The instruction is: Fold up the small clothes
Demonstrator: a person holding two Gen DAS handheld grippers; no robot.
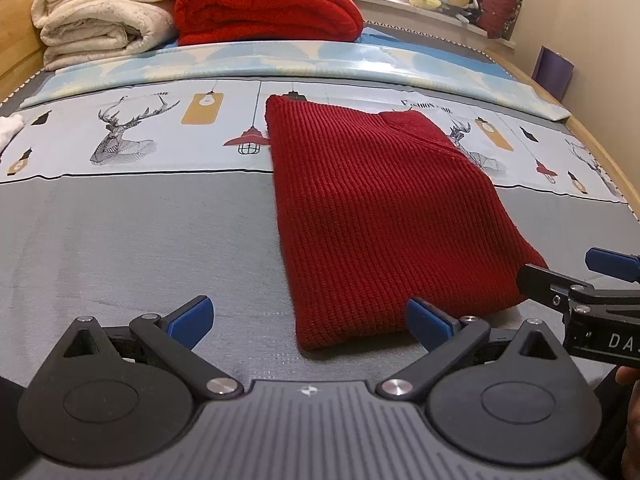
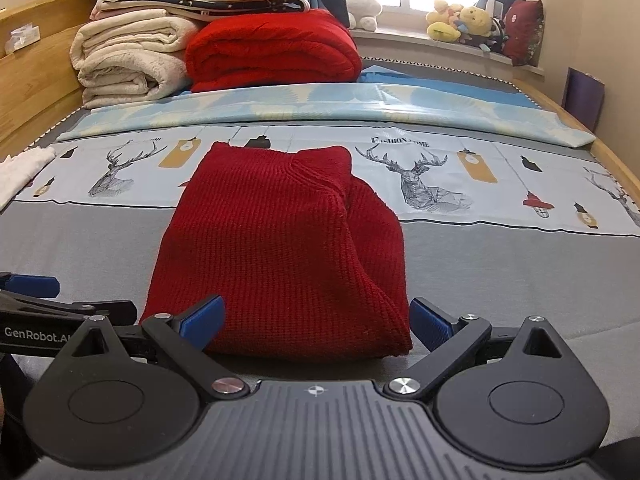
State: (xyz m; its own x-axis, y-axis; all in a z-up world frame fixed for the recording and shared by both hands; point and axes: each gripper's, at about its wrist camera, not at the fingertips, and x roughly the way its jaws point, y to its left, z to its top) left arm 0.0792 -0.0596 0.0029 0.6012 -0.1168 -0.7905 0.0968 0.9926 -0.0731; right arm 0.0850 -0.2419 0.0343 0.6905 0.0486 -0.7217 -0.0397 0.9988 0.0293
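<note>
Two grippers, fingers spread, empty: left gripper [image 1: 308, 322] | right gripper [image 2: 316, 322] | red sweater [image 2: 280, 248] apparently folded on bed [image 2: 500, 272]

Both grippers low and side by side, pointing the same way. The left gripper [image 1: 308, 322] has its blue-padded fingers [image 1: 192, 320] spread wide, nothing between them. The right gripper [image 2: 316, 322] is just as wide, its pads [image 2: 430, 324] well apart. Right gripper's nose shows just beside the left's.
</note>
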